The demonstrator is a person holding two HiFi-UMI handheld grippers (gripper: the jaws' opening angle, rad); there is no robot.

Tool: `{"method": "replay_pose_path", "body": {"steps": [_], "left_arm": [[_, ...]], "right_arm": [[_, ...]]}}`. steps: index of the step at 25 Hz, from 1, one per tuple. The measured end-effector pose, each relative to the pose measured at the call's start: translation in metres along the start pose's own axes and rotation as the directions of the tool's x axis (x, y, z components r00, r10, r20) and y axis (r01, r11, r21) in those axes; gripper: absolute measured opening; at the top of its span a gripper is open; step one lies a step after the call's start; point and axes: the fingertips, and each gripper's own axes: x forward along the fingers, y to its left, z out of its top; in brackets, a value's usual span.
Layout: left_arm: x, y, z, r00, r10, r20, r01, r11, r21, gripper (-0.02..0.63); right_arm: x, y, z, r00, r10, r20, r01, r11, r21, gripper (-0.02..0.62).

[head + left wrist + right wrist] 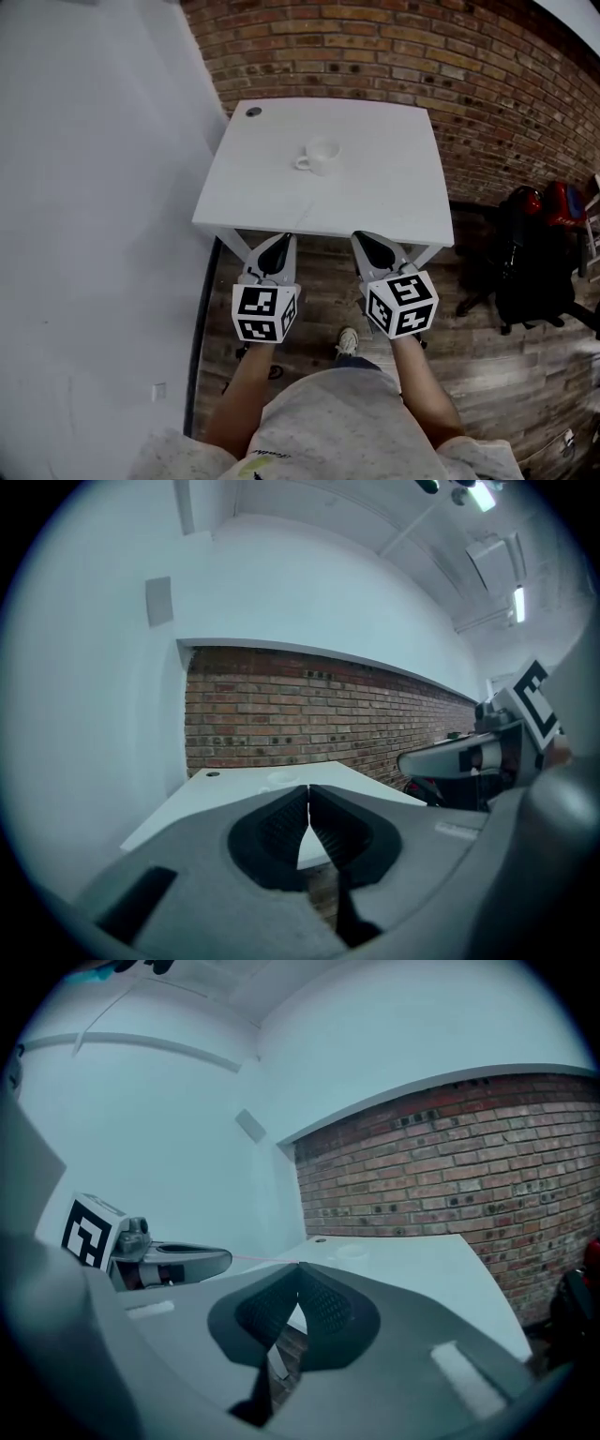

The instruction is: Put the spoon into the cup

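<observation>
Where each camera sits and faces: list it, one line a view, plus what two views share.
Head view: on the person's head, facing steeply down at the table and cup; shows left gripper, right gripper, forearms.
Left gripper view: on the left gripper, facing along its shut jaws over the table to the brick wall; right gripper at right.
Right gripper view: on the right gripper, same heading, jaws shut; left gripper at left.
Shared: both gripper views show table and brick wall.

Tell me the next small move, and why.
Probably look around for a spoon first: the table shows only the cup and a small dark thing at its far corner. The left gripper and right gripper are shut and empty, short of the near edge.
</observation>
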Motion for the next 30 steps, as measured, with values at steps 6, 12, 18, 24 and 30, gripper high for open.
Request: {"method": "replay_pose_path", "body": {"steps": [6,12,18,24,30], "left_arm": [[0.048,0.01,0.004,1.0,0.022,-0.022,-0.023,1.0,-0.018,0.003],[0.086,0.018,0.008,0.997,0.05,-0.05,-0.052,0.998,-0.03,0.003],[0.116,0.021,0.015,0.995,0.078,-0.061,-0.079,0.997,-0.024,0.003],[0.132,0.024,0.017,0.993,0.089,-0.071,-0.09,0.996,-0.008,0.003],[0.148,0.035,0.019,0.993,0.092,-0.08,-0.093,0.996,-0.009,0.003]], "right_arm": [[0.039,-0.037,0.008,0.999,0.035,-0.021,-0.034,0.999,0.008,0.008],[0.067,-0.067,0.013,0.997,0.071,-0.04,-0.07,0.997,0.025,0.008],[0.084,-0.09,0.02,0.993,0.107,-0.046,-0.106,0.994,0.024,0.008],[0.096,-0.104,0.028,0.992,0.12,-0.035,-0.119,0.993,0.023,0.008],[0.11,-0.107,0.031,0.991,0.128,-0.044,-0.127,0.992,0.014,0.008]]}}
